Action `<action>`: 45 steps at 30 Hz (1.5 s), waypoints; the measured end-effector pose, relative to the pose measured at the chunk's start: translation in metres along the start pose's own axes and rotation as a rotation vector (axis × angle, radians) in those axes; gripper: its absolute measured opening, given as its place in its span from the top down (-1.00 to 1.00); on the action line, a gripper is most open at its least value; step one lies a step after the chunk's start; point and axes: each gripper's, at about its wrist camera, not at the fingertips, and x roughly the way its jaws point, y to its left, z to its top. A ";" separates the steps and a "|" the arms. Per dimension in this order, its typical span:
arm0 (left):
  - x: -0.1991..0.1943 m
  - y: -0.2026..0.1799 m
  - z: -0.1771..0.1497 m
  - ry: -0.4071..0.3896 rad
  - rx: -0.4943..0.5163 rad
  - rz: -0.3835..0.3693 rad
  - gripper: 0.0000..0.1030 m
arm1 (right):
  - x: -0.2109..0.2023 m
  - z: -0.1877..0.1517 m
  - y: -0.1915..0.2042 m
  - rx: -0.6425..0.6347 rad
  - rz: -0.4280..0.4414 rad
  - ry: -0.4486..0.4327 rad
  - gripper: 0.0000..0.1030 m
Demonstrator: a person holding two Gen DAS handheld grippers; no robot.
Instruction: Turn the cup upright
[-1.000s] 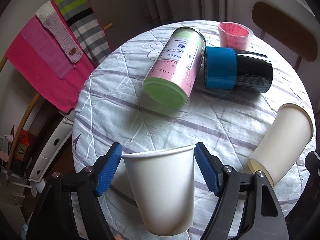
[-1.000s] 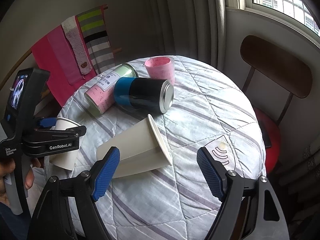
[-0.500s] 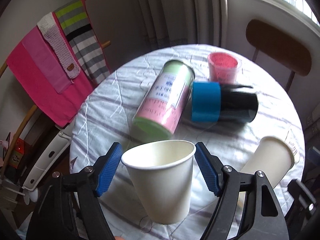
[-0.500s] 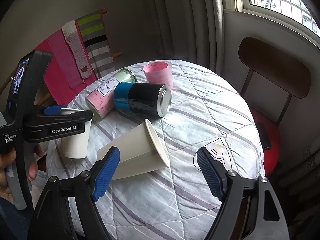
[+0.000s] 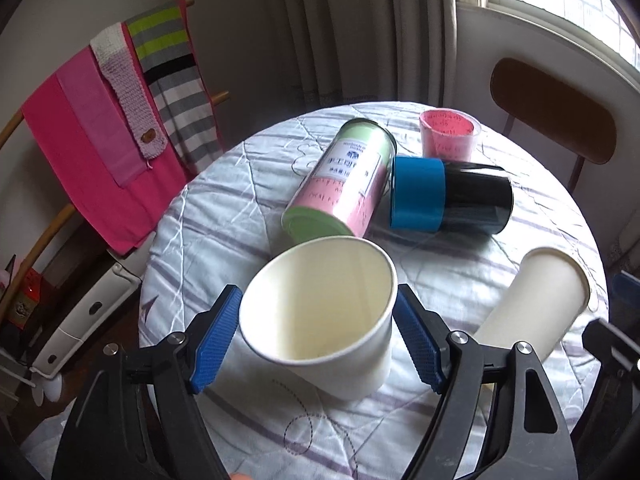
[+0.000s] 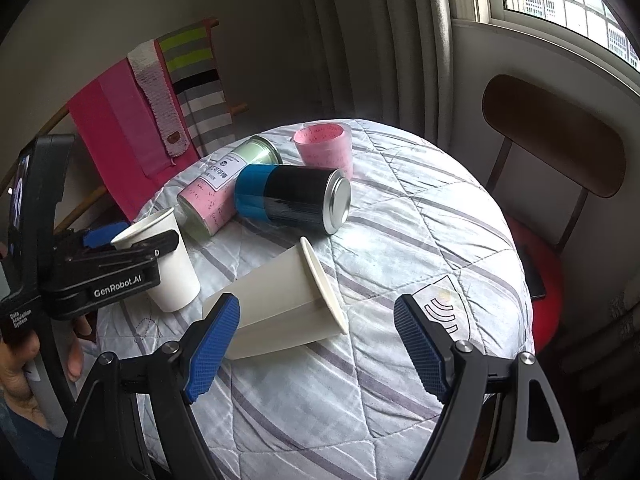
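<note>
A white paper cup [image 5: 320, 320] stands upright, mouth up, on the quilted table [image 5: 224, 216] between the blue pads of my left gripper [image 5: 318, 338]. The pads sit close at both sides of its rim, with a thin gap showing. It also shows in the right wrist view [image 6: 168, 260], base on the cloth. A second cream paper cup [image 6: 280, 300] lies on its side, mouth toward the right; it shows in the left wrist view [image 5: 536, 300] too. My right gripper [image 6: 316, 348] is open and empty, above the lying cup's near side.
A pink-and-green tin [image 5: 340, 188] and a blue-and-black tin [image 5: 448, 196] lie on their sides at the table's middle. A pink cup [image 5: 448, 136] stands behind them. A wooden chair [image 6: 556, 140] is at the right, a towel rack [image 5: 112, 120] at the left.
The left gripper has risen and tilted down over the upright cup, so its inside now shows. The cup now rests on the table. The right gripper has barely moved.
</note>
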 end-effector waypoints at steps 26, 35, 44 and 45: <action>-0.095 0.017 -0.056 -0.094 -0.070 -0.082 -0.82 | -0.058 -0.010 0.041 -0.059 -0.064 -0.107 -0.57; -0.172 0.009 -0.086 -0.309 -0.147 -0.006 -0.98 | -0.108 -0.026 0.061 -0.107 -0.132 -0.267 -0.57; -0.194 -0.001 -0.104 -0.290 -0.148 -0.009 -1.00 | -0.133 -0.041 0.061 -0.116 -0.194 -0.272 -0.57; -0.195 -0.002 -0.105 -0.287 -0.147 -0.004 -1.00 | -0.134 -0.042 0.062 -0.119 -0.205 -0.266 -0.57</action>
